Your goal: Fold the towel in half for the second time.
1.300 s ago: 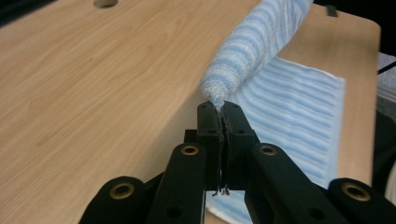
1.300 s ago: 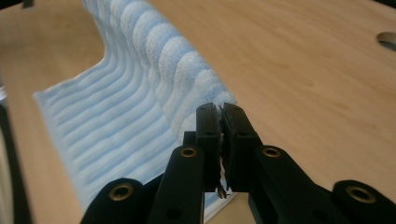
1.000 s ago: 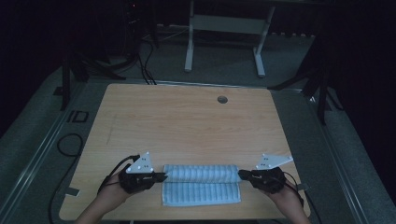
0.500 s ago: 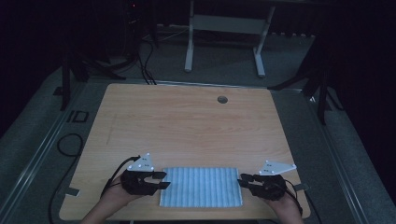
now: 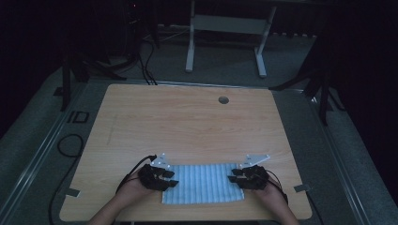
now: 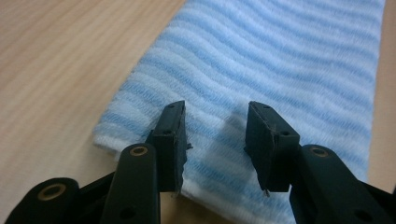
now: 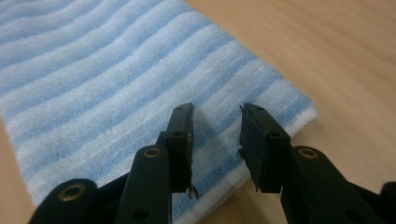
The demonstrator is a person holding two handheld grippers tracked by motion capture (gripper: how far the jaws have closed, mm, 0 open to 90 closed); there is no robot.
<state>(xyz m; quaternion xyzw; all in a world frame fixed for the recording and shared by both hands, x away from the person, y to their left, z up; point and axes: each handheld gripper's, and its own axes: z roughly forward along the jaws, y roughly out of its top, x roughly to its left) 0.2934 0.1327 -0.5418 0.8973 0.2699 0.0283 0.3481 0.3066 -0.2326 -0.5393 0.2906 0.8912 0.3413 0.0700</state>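
Note:
A blue-and-white striped towel (image 5: 202, 183) lies flat near the front edge of the wooden table (image 5: 187, 122). My left gripper (image 5: 171, 178) sits at its left end and my right gripper (image 5: 233, 178) at its right end. In the left gripper view the left gripper (image 6: 217, 112) hangs just above the towel (image 6: 280, 56); its jaws have just opened, then narrowed slightly, and nothing is pinched. In the right gripper view the right gripper (image 7: 217, 112) hovers over the towel (image 7: 93, 70) near its corner, with its jaws still opening and nothing between them.
A round cable hole (image 5: 223, 100) sits near the table's far edge. Small tape pieces (image 5: 300, 188) mark the front corners. Cables (image 5: 70, 145) loop on the floor at the left. A white desk frame (image 5: 225, 23) stands beyond the table.
Both grippers let go of the raised towel fold and moved down and toward the person. The towel now lies flat, and both pairs of jaws went from shut to open.

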